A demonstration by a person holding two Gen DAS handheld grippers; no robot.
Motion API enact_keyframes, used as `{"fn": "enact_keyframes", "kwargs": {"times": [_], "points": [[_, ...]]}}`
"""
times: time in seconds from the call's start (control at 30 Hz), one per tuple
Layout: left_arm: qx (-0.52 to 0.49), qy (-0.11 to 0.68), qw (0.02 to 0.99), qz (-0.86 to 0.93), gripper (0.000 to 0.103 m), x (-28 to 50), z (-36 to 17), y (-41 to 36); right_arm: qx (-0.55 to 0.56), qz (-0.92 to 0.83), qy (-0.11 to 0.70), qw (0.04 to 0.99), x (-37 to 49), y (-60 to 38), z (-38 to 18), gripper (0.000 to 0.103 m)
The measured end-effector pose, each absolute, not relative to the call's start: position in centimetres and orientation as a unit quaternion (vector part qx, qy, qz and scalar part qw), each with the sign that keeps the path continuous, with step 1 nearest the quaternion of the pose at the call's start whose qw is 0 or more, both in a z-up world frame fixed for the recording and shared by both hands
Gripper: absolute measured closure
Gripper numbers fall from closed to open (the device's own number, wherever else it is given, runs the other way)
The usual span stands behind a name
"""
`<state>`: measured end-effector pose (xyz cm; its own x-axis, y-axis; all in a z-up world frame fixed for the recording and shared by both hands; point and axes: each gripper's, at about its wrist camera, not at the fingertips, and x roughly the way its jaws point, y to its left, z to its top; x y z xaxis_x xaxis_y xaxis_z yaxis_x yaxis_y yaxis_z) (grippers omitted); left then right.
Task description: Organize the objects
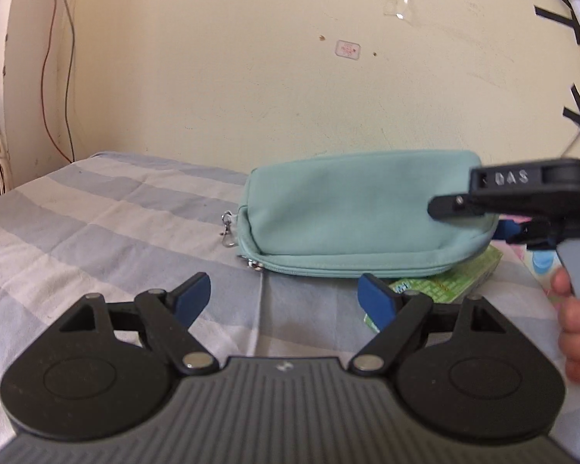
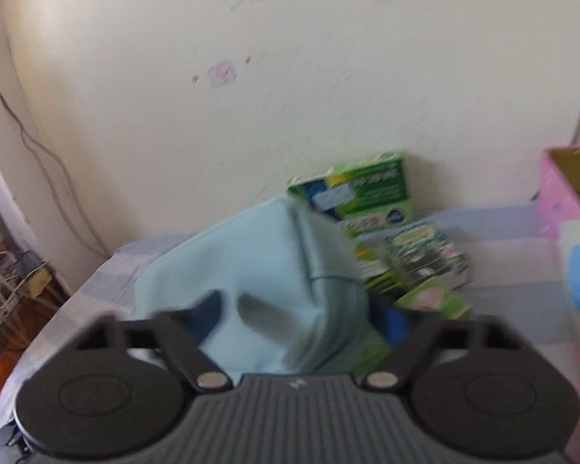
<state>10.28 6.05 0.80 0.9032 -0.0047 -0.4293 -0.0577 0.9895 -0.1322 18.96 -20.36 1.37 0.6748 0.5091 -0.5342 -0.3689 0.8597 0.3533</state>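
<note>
Striped bedsheet point(image 1: 96, 208) by the wall carries a mint fabric zip pouch point(image 1: 352, 208); right hand-held gripper point(image 2: 301, 315) pinches its end, so lift evenly; left hand-held gripper point(image 1: 286, 297) gapes empty.

Your left-wrist view: pouch point(image 1: 352, 212) lies on bed point(image 1: 96, 208), near wall point(image 1: 251, 77) behind it. Box point(image 1: 460, 282) lies partly under pouch's right end. Right gripper point(image 1: 495, 232) at pouch's right end. Your right-wrist view: more boxes point(image 2: 367, 189) behind pouch, against wall; open carton point(image 2: 572, 232) at right.
</note>
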Motion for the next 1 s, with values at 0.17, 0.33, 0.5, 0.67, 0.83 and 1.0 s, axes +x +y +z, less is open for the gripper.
{"fn": "enact_keyframes", "kwargs": {"times": [0.17,0.33,0.5,0.67,0.83,1.0], "points": [[-0.101,0.188,0.977,0.027,0.018,9.5,1.4,7.1,0.138,0.263,0.308,0.904,13.9,-22.1,2.6,0.070],[-0.138,0.145,0.979,0.032,0.010,8.5,2.1,8.1,0.181,0.269,0.315,0.892,7.2,-27.3,3.0,0.071],[-0.137,0.164,0.976,-0.033,0.010,8.8,1.9,7.1,0.248,0.258,0.329,0.874,0.3,-35.2,0.8,0.071],[-0.118,0.211,0.960,-0.138,0.010,8.7,1.6,4.1,0.296,0.135,0.323,0.889,-4.4,-43.4,-1.5,0.058],[-0.118,0.261,0.926,-0.246,0.010,7.5,1.8,1.0,0.267,0.088,0.276,0.919,-6.4,-46.1,-0.7,0.029],[-0.087,0.310,0.901,-0.292,0.010,6.9,1.1,-1.9,0.166,0.118,0.274,0.940,-6.2,-43.6,-0.3,0.019]]}}
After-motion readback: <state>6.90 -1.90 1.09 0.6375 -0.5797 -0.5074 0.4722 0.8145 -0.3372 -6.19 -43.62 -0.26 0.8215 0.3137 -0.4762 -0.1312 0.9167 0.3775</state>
